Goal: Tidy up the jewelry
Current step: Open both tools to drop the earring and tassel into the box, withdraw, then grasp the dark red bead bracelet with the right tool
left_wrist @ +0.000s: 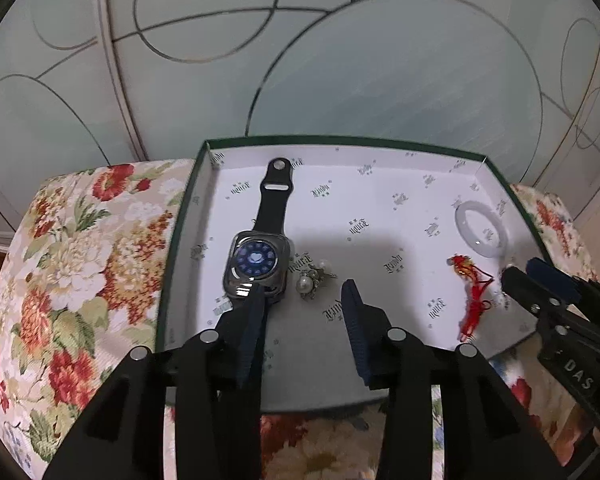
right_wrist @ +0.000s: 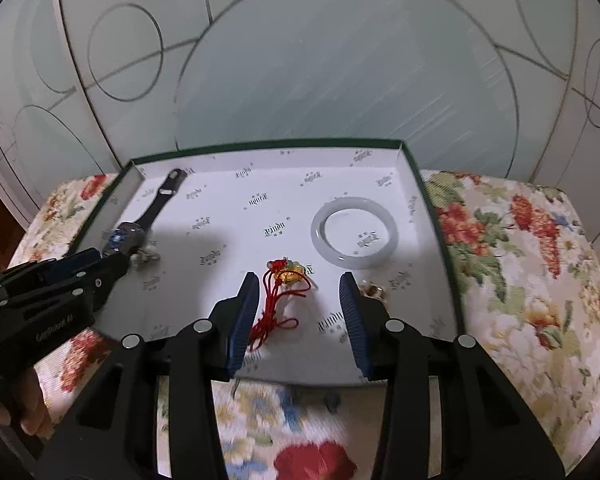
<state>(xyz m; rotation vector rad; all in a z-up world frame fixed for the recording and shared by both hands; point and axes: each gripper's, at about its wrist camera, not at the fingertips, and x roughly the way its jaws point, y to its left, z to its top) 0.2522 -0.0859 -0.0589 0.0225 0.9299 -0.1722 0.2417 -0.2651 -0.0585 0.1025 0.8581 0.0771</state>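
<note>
Both grippers are hovering low over the near edge of a shallow box [left_wrist: 204,152] with a green rim, which is sitting on a flowered cushion [left_wrist: 80,264]. The left gripper [left_wrist: 302,292] is standing with its jaws parted and nothing between them; its left finger is hanging over the lower end of the watch [left_wrist: 260,260], at centre left of the left view. The right gripper [right_wrist: 298,284] is also released, its jaws straddling the red knotted charm [right_wrist: 284,280] without pressing on it.

The risk I see is snagging: the charm's loose red cords are lying right beside the blue pad, so a closing or lifting move could be dragging the whole charm along. On the left, a careless close could be nudging the watch or scattering the small pearl piece [left_wrist: 312,280] lying just beside it.

Inside the box, the watch is lying at left, the pearl piece beside it, the charm toward the right, and a pale bangle [right_wrist: 354,236] farther right; a small gold-toned piece [right_wrist: 374,290] is peeking out by the right finger.
</note>
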